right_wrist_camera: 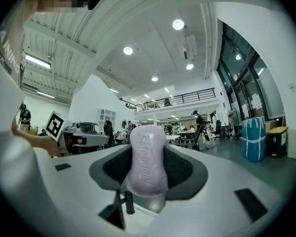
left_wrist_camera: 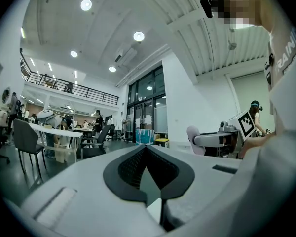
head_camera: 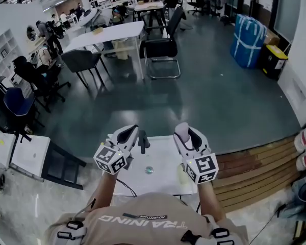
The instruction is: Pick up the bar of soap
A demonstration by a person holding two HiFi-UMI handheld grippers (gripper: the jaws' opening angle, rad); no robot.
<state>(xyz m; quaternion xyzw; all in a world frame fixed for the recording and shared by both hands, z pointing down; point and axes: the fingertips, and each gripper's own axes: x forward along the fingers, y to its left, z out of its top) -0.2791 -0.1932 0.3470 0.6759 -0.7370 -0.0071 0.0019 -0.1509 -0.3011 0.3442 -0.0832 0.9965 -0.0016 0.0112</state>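
Lilac bar of soap (right_wrist_camera: 147, 162) is clamped upright in the right gripper (head_camera: 187, 132), held up over the white table (head_camera: 160, 180). The left gripper (head_camera: 131, 135) is level alongside, jaws pinched together on nothing, both forearms reaching forward.

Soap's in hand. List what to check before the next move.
1. The soap sits between the right gripper's jaws: ok, a pad on each side.
2. The soap is off the table: ok, held up in the air.
3. The left gripper is free: ok, jaws together on nothing.
4. The grippers are apart from each other: ok.
5. The round object on the table is out of the way: ok, it lies below and between the grippers.
6. The grip is firm enough: cannot tell.
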